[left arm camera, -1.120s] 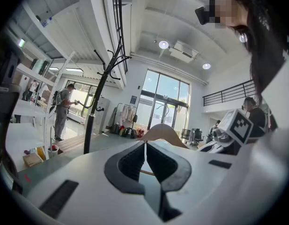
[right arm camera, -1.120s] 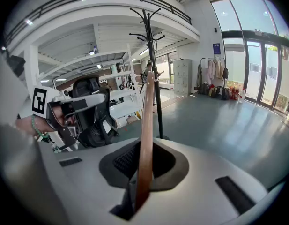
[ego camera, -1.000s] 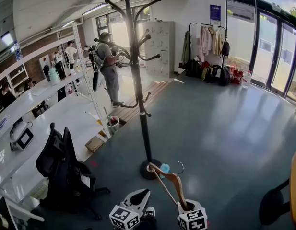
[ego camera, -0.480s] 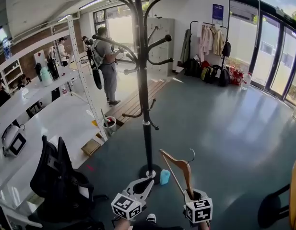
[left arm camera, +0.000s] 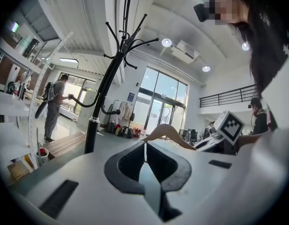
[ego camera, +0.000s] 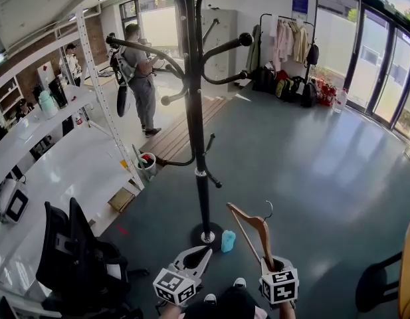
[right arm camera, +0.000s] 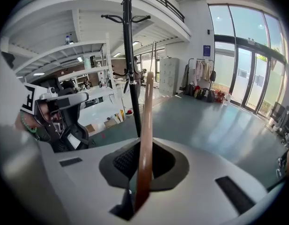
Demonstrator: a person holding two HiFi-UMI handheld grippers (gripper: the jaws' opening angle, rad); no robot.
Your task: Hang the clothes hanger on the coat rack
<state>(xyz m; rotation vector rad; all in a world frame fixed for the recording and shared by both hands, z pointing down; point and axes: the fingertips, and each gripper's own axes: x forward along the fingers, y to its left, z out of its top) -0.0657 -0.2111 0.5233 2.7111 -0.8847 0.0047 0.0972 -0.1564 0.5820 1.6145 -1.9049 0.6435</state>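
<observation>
A tall black coat rack (ego camera: 198,111) with curved arms stands on a round base (ego camera: 206,234) straight ahead. My right gripper (ego camera: 274,264) is low, to the right of the base. It is shut on one end of a wooden hanger (ego camera: 252,226), which points up with its metal hook (ego camera: 268,211) at the top. In the right gripper view the hanger (right arm camera: 145,135) runs up between the jaws, beside the rack pole (right arm camera: 130,78). My left gripper (ego camera: 202,252) is shut and holds nothing, just before the base. The left gripper view shows the rack (left arm camera: 93,125) and the hanger (left arm camera: 168,131).
A small blue bottle (ego camera: 228,240) stands by the rack base. A black office chair (ego camera: 78,258) and white shelving (ego camera: 45,131) are on the left. A person (ego camera: 139,78) stands at the back. A clothes rail (ego camera: 288,45) stands far right, and another seat (ego camera: 384,281) sits at the right edge.
The coat rack has come nearer and looms larger. Both grippers have advanced towards its base, and the hanger has shifted a little right and higher in the head view.
</observation>
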